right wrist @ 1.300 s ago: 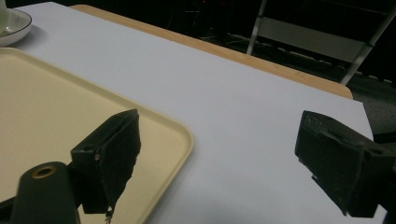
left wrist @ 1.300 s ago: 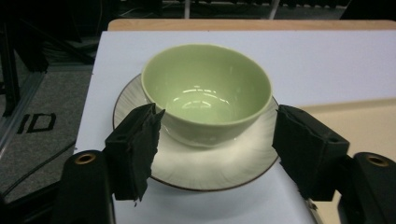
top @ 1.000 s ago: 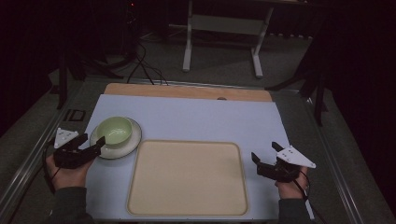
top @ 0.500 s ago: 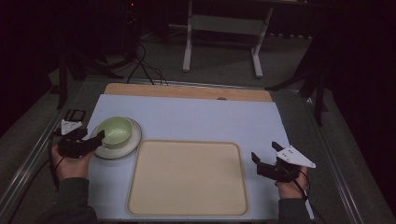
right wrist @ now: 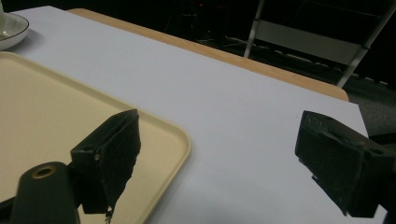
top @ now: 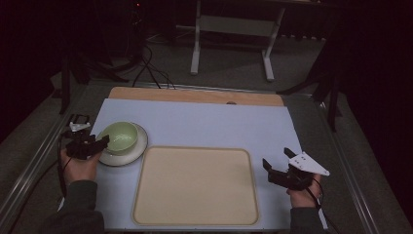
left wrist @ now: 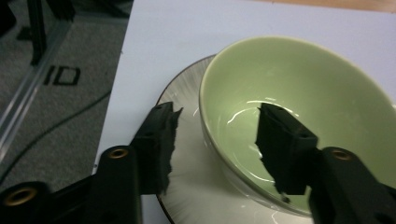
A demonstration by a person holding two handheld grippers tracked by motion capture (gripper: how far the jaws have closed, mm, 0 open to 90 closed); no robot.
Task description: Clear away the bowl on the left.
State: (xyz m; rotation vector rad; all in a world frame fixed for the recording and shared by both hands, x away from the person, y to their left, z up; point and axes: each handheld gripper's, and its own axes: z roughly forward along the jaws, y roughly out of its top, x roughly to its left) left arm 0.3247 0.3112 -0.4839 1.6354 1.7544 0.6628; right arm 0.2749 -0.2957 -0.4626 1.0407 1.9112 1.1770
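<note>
The right hand (top: 303,194) holds the right gripper (top: 277,166) low beside the beige tray (top: 195,187), jaws wide apart and empty. Farther, the left gripper (top: 97,142) is open astride the near rim of the green bowl (top: 119,136), which sits on a white plate (top: 131,152).

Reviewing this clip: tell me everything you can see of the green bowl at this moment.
The green bowl is pale green, glossy, ceramic-looking, round, upright and empty. It sits on a white plate with a dark rim, at the left of the light-blue table cover, just left of the beige tray. The left claw is open and straddles its near rim: one jaw inside the bowl, one outside over the plate. Whether either jaw touches the wall is unclear.
</note>
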